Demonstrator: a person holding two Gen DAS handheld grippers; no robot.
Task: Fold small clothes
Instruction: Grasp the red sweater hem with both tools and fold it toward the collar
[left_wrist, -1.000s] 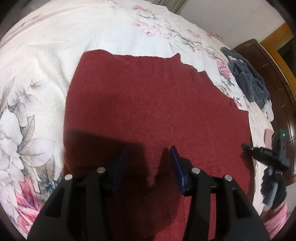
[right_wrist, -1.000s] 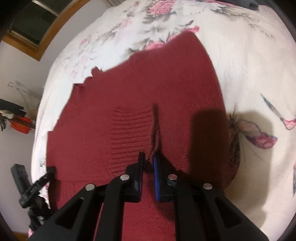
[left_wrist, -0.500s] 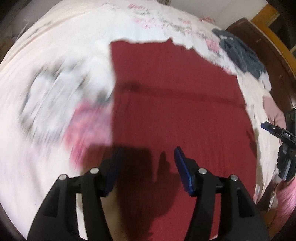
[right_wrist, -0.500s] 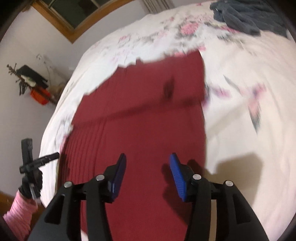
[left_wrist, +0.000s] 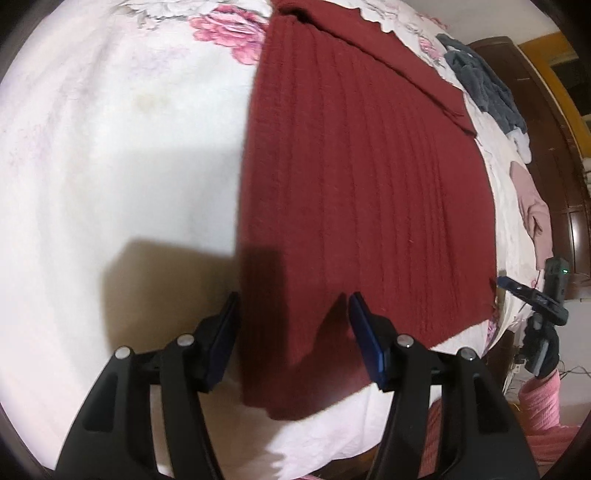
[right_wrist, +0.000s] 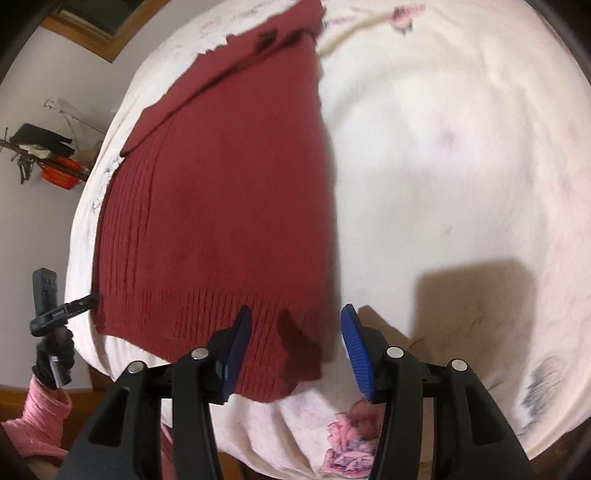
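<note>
Red knit fills most of both my views: the sweater (left_wrist: 362, 192) lies flat on the bed (left_wrist: 122, 155), its ribbed hem nearest me and a fold laid across its far end. No containers show in either view, only loose clothes on the bedspread: a grey garment (left_wrist: 484, 88) and a pink cloth (left_wrist: 532, 210) lie well past the sweater's right edge in the left view.

My left gripper (left_wrist: 291, 332) hangs over the sweater's near left corner with its jaws wide apart and nothing between them; the left finger sits about at the sweater's left edge, the right one over the hem. My right gripper (right_wrist: 295, 343) is spread just as wide and holds nothing, above the near right corner, one blue pad (right_wrist: 354, 347) over bare bedspread and the other over the ribbing. I cannot tell whether either touches the cloth. Each view shows the other gripper off to the side, held by a gloved hand (right_wrist: 55, 358) in a pink sleeve (right_wrist: 40, 421).

A second ago my right jaws were nearly closed, pinching a ridge of red knit, and my left hovered open over the sweater's middle. Since then the right has let go and both have drawn back to the hem corners.
</note>
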